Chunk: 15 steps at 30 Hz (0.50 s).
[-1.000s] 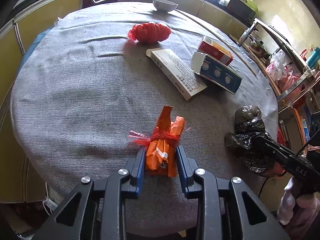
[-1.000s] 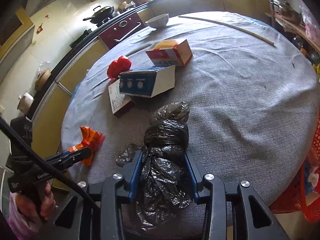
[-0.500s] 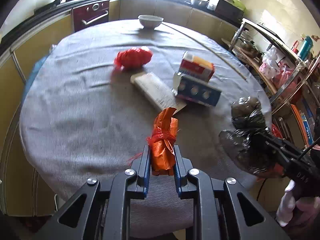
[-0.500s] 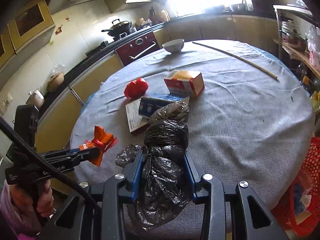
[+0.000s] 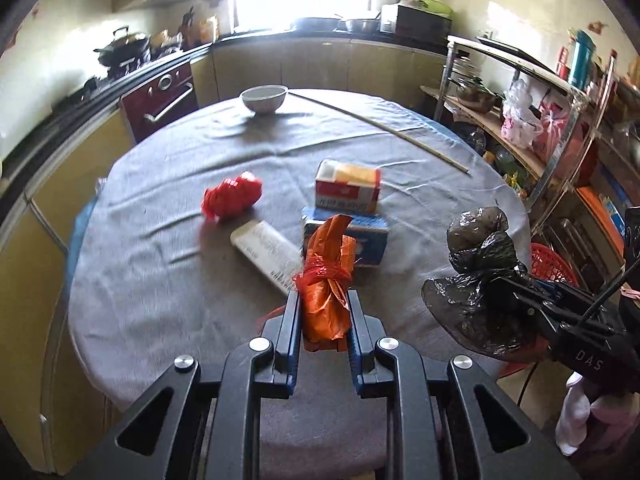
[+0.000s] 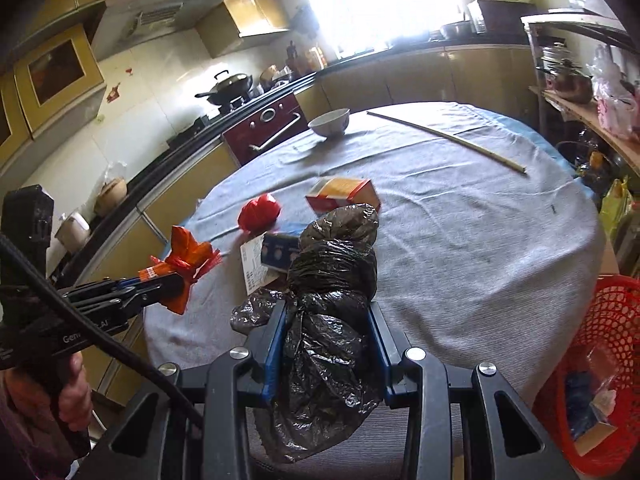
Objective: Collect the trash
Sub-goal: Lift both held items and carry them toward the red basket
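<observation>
My left gripper is shut on an orange plastic bundle tied with red string and holds it above the near edge of the round grey table. My right gripper is shut on a black plastic trash bag, also lifted off the table. Each gripper shows in the other's view: the left with the orange bundle, the right with the black bag. On the table lie a red plastic ball, a flat white box, a blue box and a red-and-yellow box.
A red mesh basket holding scraps stands on the floor right of the table. A white bowl and a long thin stick lie at the table's far side. Kitchen counters, a stove and a metal shelf rack surround the table.
Both grippers have risen and pulled back from the table, carrying the orange bundle and the black bag up off the cloth. The views now tilt up toward the kitchen.
</observation>
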### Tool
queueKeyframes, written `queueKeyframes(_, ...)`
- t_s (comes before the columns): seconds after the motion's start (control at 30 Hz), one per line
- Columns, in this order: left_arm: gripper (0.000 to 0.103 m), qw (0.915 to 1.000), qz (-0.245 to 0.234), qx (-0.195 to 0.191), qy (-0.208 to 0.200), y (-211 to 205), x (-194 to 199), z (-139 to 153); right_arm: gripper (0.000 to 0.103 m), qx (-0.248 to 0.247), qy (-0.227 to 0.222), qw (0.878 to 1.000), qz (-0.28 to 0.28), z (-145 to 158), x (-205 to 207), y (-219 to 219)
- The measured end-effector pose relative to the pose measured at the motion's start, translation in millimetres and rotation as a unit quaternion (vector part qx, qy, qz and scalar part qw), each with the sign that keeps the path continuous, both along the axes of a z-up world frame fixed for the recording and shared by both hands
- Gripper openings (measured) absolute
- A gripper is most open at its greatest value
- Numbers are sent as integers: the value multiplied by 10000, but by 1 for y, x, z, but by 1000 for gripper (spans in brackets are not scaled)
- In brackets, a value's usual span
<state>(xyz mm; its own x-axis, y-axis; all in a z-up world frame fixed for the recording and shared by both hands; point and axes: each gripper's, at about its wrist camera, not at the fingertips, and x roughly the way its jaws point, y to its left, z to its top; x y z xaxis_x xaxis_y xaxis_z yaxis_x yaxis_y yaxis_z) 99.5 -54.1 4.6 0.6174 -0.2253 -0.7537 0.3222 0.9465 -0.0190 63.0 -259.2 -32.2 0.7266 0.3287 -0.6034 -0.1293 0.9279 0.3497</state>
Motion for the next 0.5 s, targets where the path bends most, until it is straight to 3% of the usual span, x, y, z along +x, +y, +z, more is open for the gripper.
queueKeyframes(0.5,21,9974,-613,302,-217,-64,-7,12,40,165,-137,9977,-640,4,-22,-55)
